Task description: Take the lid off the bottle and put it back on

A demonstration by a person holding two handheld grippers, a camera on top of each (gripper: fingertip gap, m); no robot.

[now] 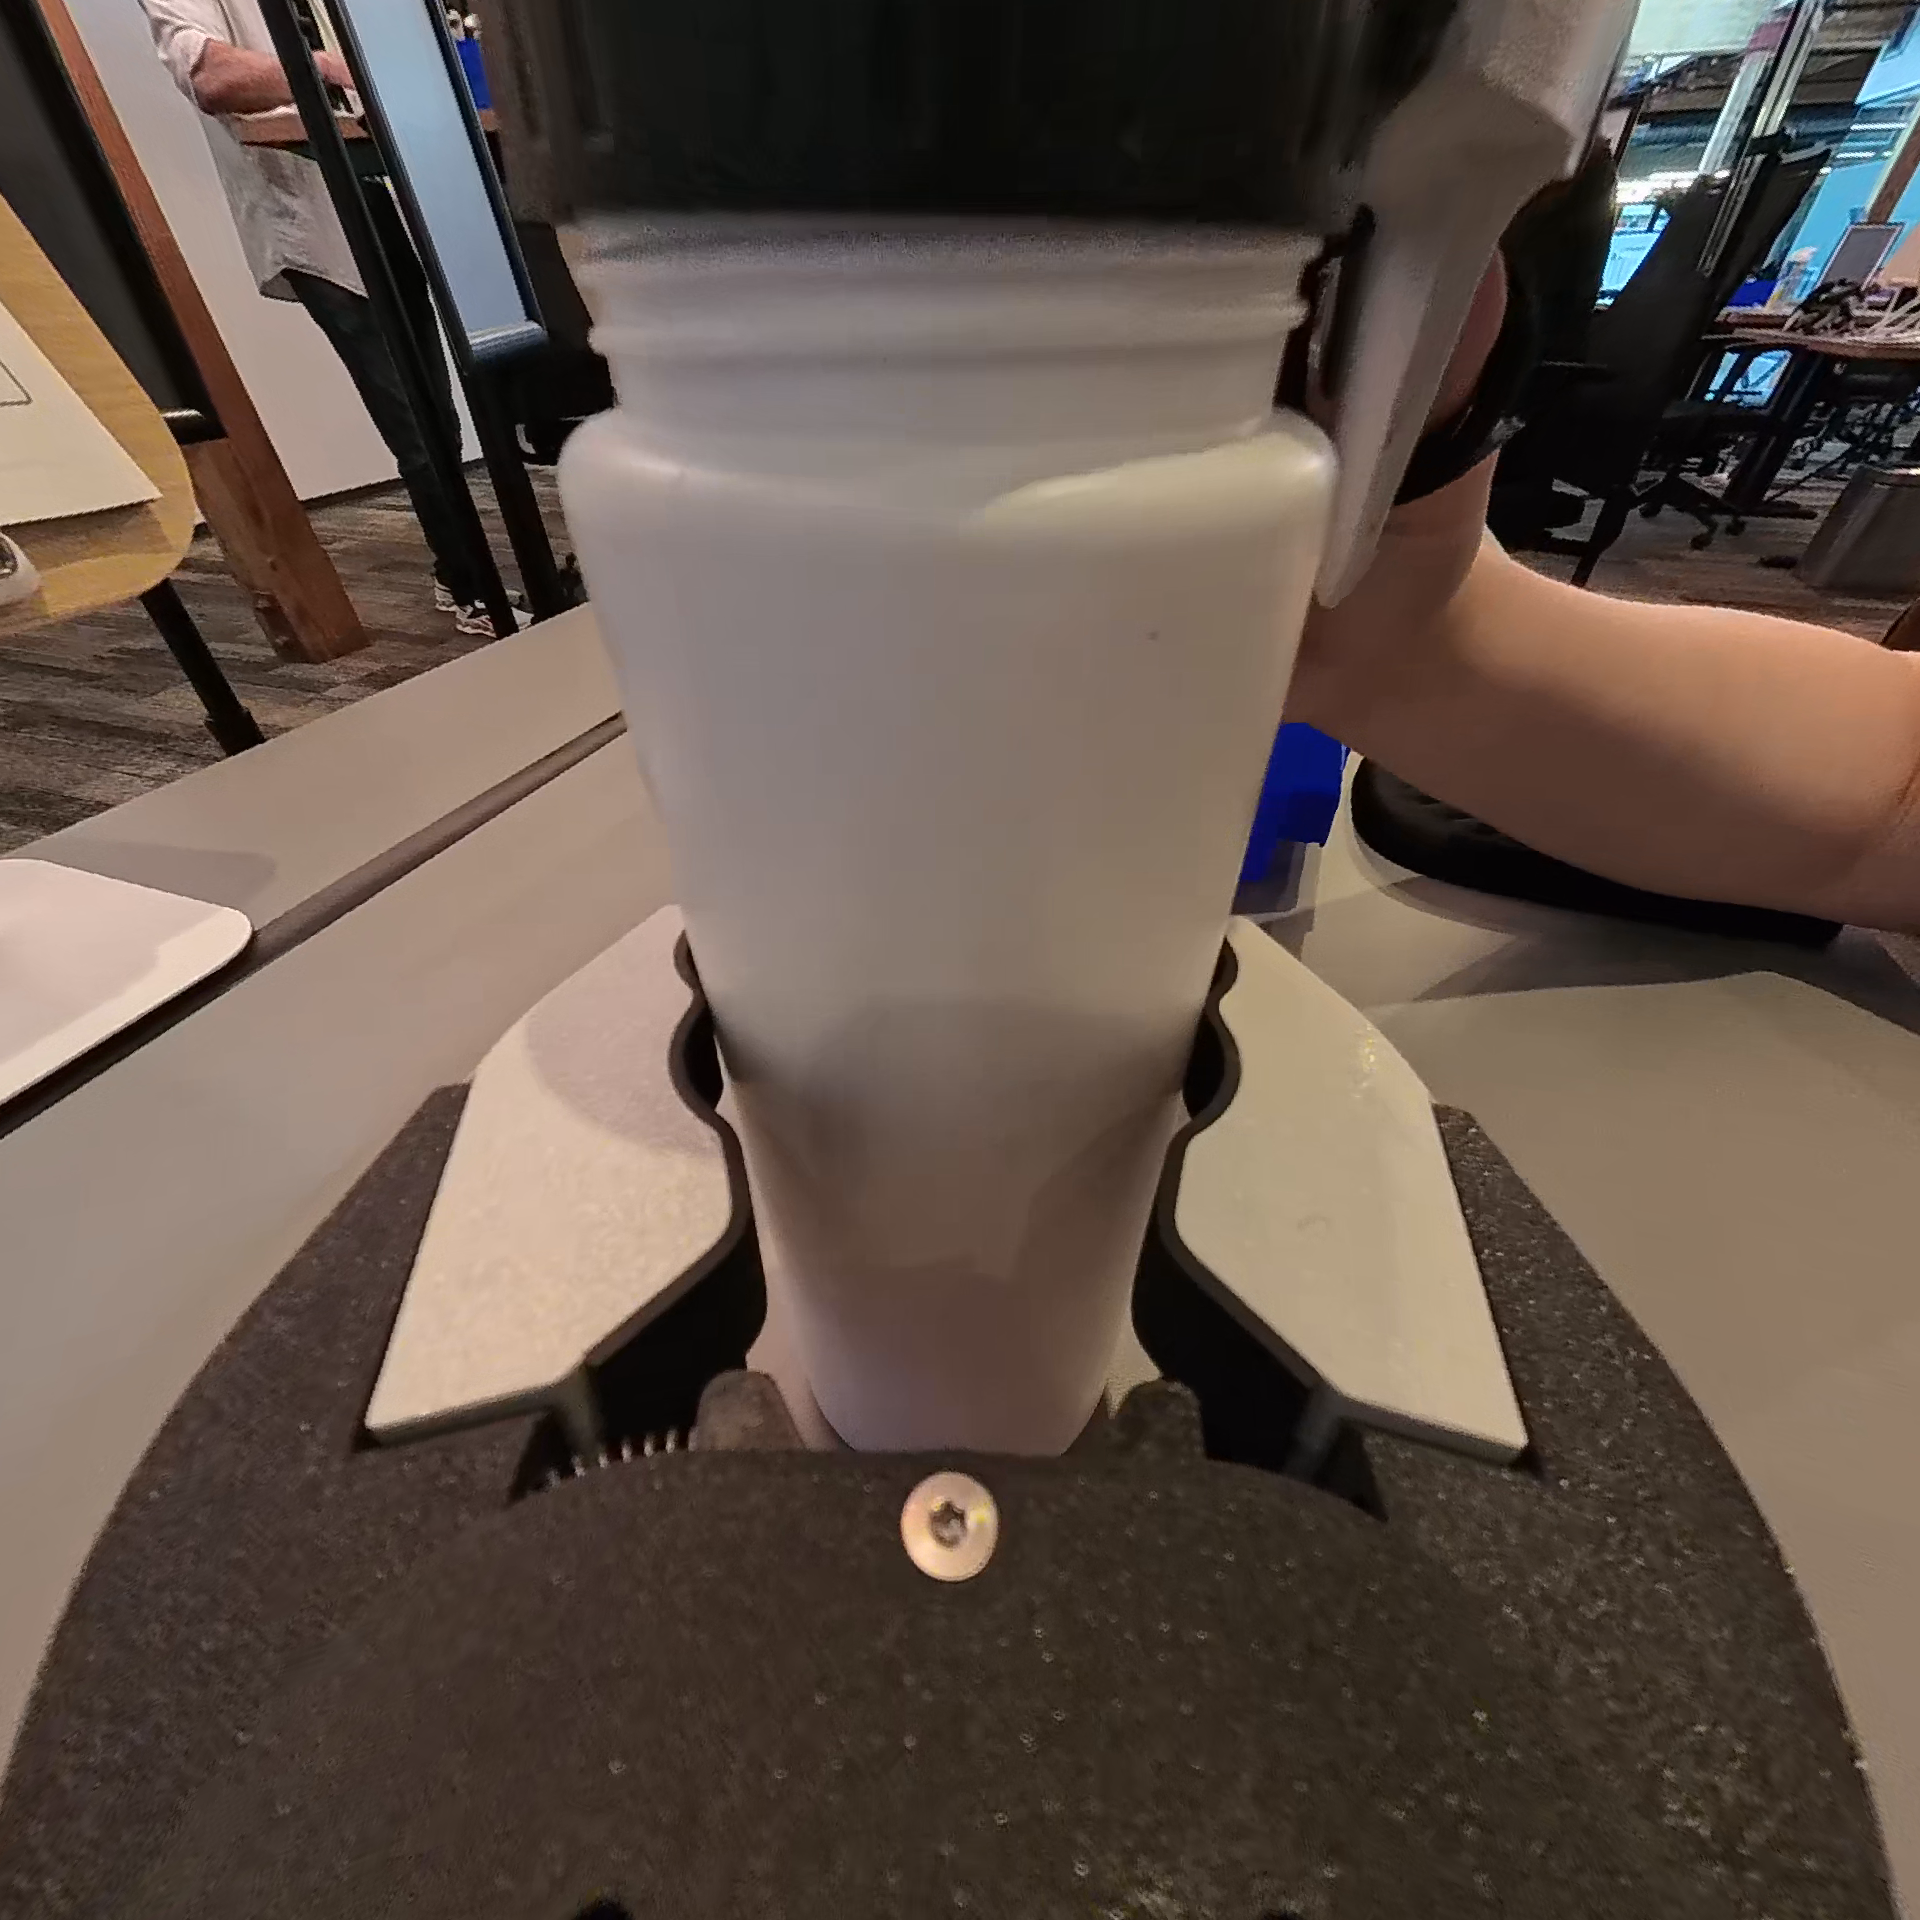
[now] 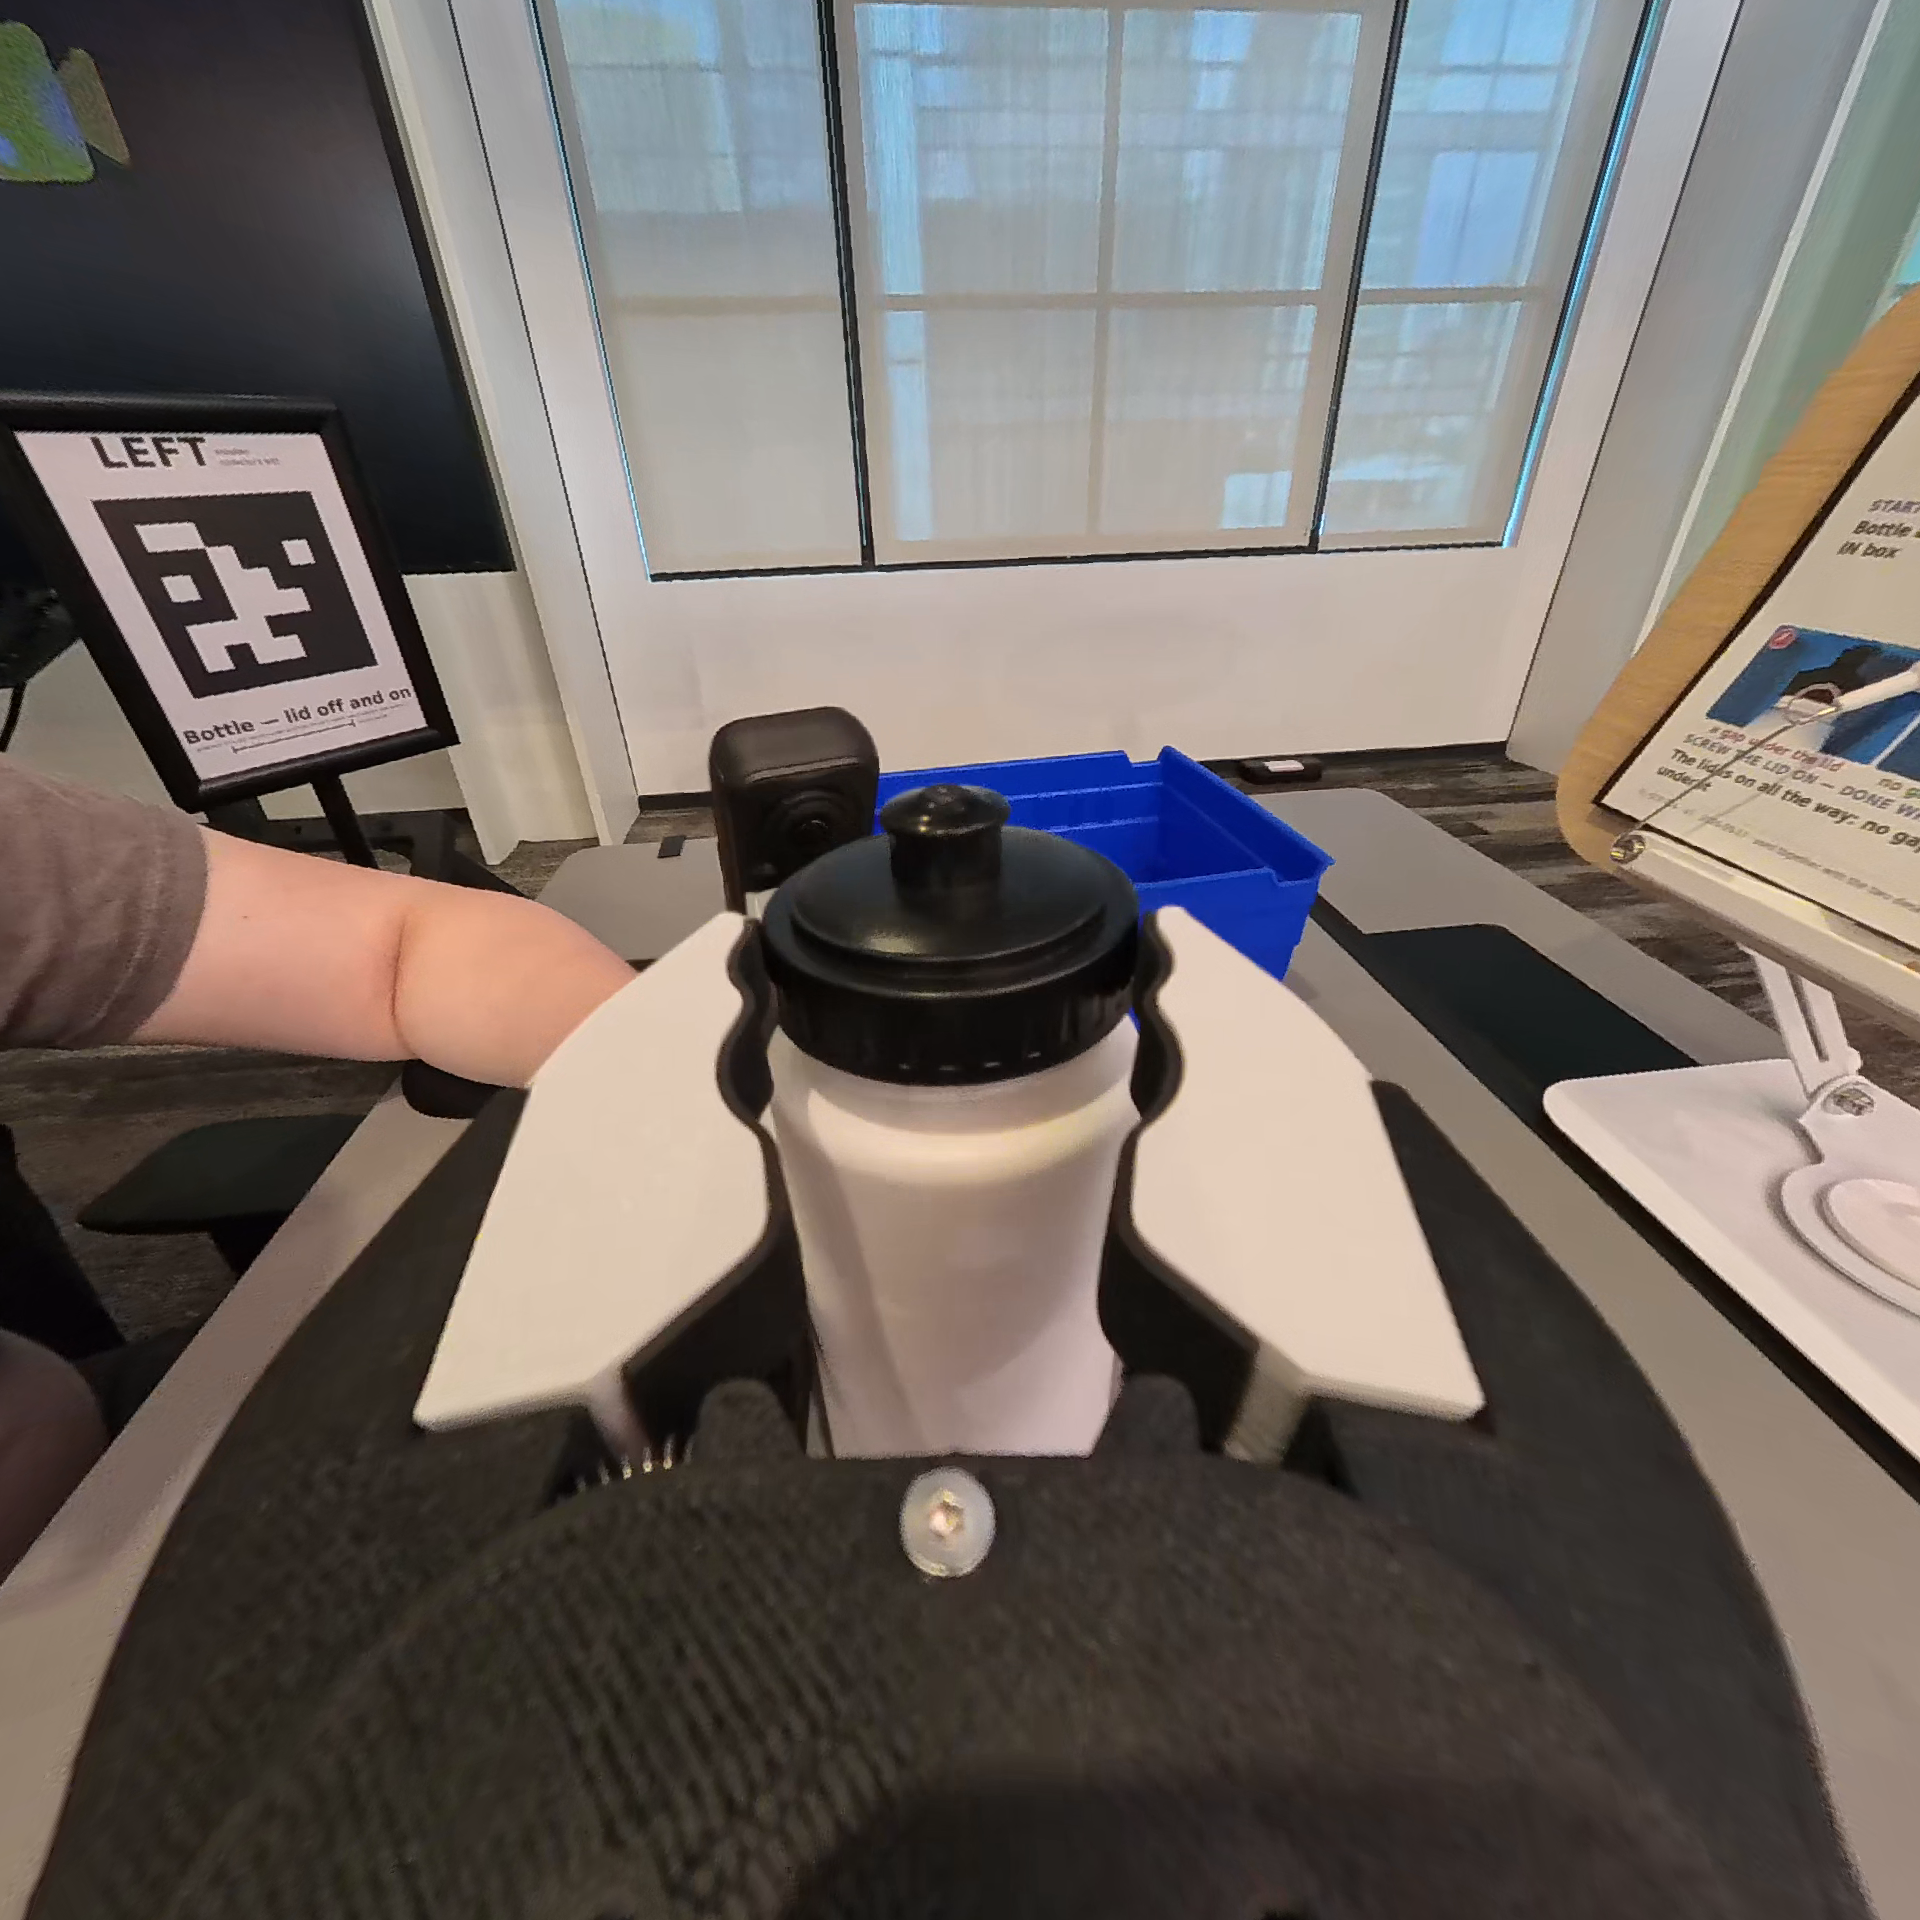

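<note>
A white plastic bottle (image 1: 935,779) stands upright with a black ribbed lid (image 2: 951,966) and pull spout on its neck. My left gripper (image 1: 956,966) is shut on the bottle's lower body, one finger on each side. My right gripper (image 2: 951,935) is shut on the lid, its fingers pressed against the lid's sides, and the white bottle body (image 2: 956,1247) shows below. In the left wrist view the lid (image 1: 935,104) is blurred at the top edge, with a strip of threaded neck under it and one right finger (image 1: 1392,364) beside it.
A blue bin (image 2: 1195,842) sits on the grey table (image 1: 260,1091) just behind the bottle. A framed marker sign (image 2: 229,603) stands at the left, an instruction board (image 2: 1766,727) on a white stand at the right. A person's forearm (image 2: 364,966) lies left.
</note>
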